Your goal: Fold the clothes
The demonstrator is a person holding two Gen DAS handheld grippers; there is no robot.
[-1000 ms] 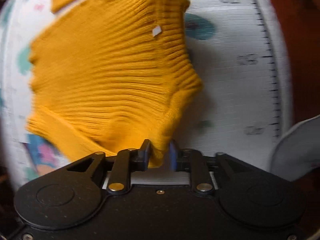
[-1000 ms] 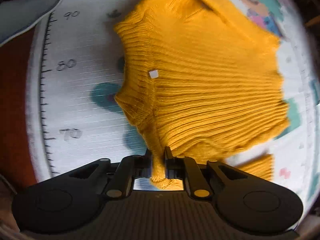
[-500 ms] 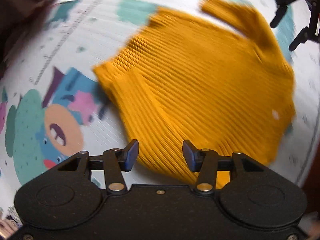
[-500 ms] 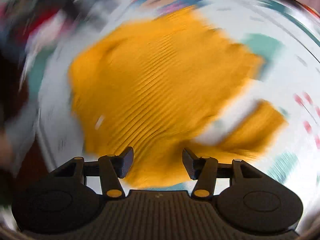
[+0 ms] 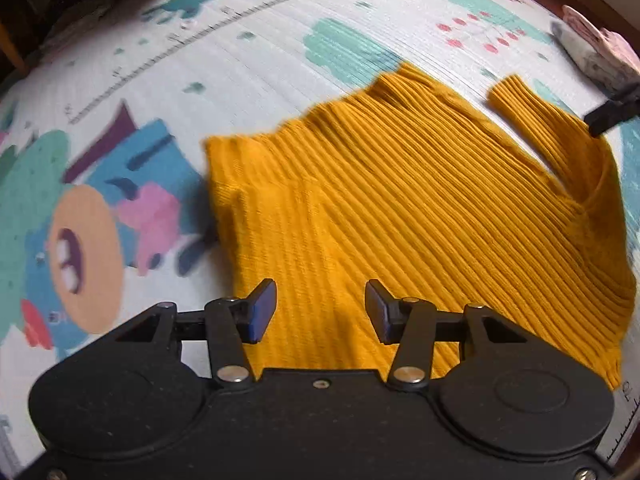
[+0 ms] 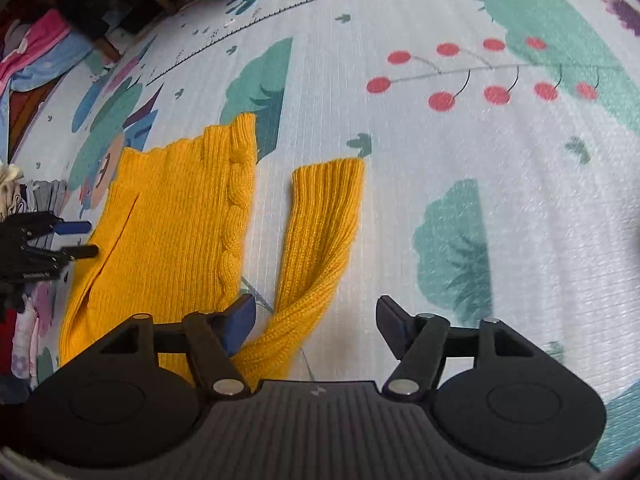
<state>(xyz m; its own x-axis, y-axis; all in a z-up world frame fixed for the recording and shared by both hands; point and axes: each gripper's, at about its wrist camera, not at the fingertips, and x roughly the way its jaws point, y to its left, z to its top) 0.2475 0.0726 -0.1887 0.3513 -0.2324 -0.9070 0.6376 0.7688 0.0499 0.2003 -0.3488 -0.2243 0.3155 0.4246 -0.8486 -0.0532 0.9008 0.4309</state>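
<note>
- Sweater [image 5: 400, 216], mustard yellow and ribbed, spread flat on a printed play mat [image 5: 280, 40]
- Lies across the middle of the mat, body broad and smooth, beside a cartoon figure with an orange face [image 5: 86, 256]
- One sleeve [image 6: 320, 240] stretched out apart from the body, a strip of bare mat between them, cuff pointing away from the camera
- Cable-knit band [image 6: 236, 216] down the edge of the body nearest that sleeve
- Left tongs [image 5: 320, 312] hovering over the near edge of the sweater, jaws apart, nothing pinched, blue pads clear of the knit
- Right tongs [image 6: 316, 324] above the shoulder end of the sleeve, jaws opening, standing wide; sleeve passing under the gap close to the left pad, not pressed
- Left tongs also seen from the right camera at the far left edge [image 6: 76, 240], over the side of the sweater
- Right tongs' black tip in at the upper right of the left view [image 5: 612, 114], just over the sleeve
- Red cherries [image 6: 496, 94] and green trees printed on the mat beyond the sleeve
- Pile of coloured clothes [image 6: 36, 52] off the mat at the far left
</note>
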